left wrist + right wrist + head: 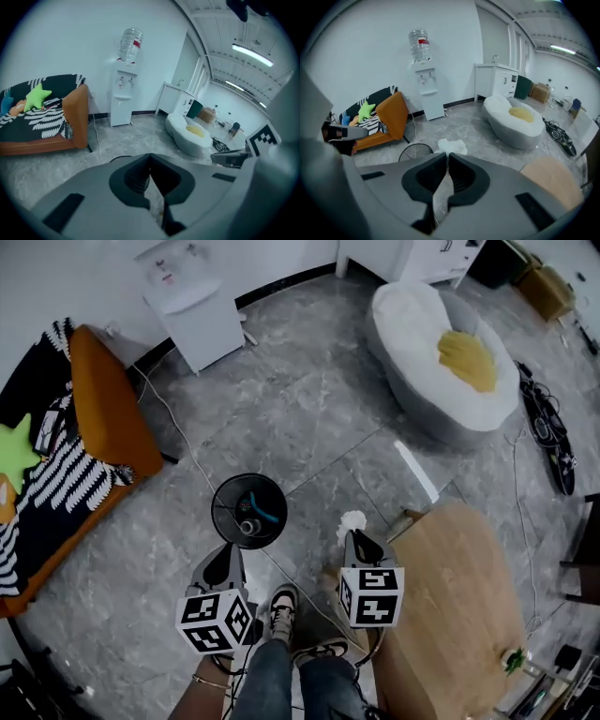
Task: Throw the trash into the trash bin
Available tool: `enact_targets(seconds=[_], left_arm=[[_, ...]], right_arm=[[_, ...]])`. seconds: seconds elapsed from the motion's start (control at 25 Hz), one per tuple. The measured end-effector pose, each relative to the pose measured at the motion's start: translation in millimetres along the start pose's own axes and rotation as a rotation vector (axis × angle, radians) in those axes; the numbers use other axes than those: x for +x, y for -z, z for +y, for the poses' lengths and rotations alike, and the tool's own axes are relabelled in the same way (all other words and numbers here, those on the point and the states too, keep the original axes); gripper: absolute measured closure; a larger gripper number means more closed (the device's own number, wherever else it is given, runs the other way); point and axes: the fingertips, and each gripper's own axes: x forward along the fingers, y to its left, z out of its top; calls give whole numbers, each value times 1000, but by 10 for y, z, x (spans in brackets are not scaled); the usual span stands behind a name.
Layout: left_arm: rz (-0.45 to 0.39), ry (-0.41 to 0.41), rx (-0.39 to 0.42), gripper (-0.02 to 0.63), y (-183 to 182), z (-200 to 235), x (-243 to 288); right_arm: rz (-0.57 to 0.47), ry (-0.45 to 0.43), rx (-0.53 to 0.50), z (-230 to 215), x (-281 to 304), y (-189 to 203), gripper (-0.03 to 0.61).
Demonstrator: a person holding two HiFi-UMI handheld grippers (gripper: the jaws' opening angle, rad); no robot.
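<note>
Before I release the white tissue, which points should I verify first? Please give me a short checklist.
1. Grip: the crumpled white tissue is pinched in the right claw: ok.
2. The round black wire trash bin stands upright with its mouth open: ok.
3. Tissue above the bin's mouth: not ok. In the head view it hangs to the right of the bin.
4. The left claw is shut and empty: ok.
5. Room in the bin: ok. Only a blue object and little else lie inside.

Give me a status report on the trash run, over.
Left gripper shut, empty, beside the trash bin. Right gripper shut on white paper wad, short of the bin. Nothing but floor between.
</note>
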Motion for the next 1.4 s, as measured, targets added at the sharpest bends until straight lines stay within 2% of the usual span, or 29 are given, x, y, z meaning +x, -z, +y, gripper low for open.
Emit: enact_targets(seconds=[0.24, 0.44, 0.8, 1.04, 1.08, 1.12, 1.16, 1.2, 1.4], left_arm=[[1, -87, -75, 621, 24, 772, -3], [18, -147, -137, 621, 132, 1275, 19], [60, -208, -225, 621, 561, 1874, 297], [58, -222, -250, 621, 677, 2079, 343], [59, -224, -251, 621, 688, 2102, 335], [59, -227, -252, 621, 692, 2125, 325], [59, -229, -253, 621, 689, 2145, 314], [58, -232, -255, 621, 682, 2161, 303], [51, -236, -257, 621, 640, 2175, 277]], right_arm=[[27, -103, -91, 794, 536, -222, 562], [68, -169, -146, 1293, 942, -216, 561], [182, -221, -197, 1717, 1658, 283, 561], [190, -227, -161, 1868, 1843, 424, 560], [191, -233, -149, 1893, 1860, 439, 554], [191, -243, -136, 1922, 1875, 449, 504], [192, -257, -126, 1951, 1885, 451, 415], [191, -266, -121, 1971, 1888, 446, 382], [182, -268, -123, 1974, 1857, 394, 382]])
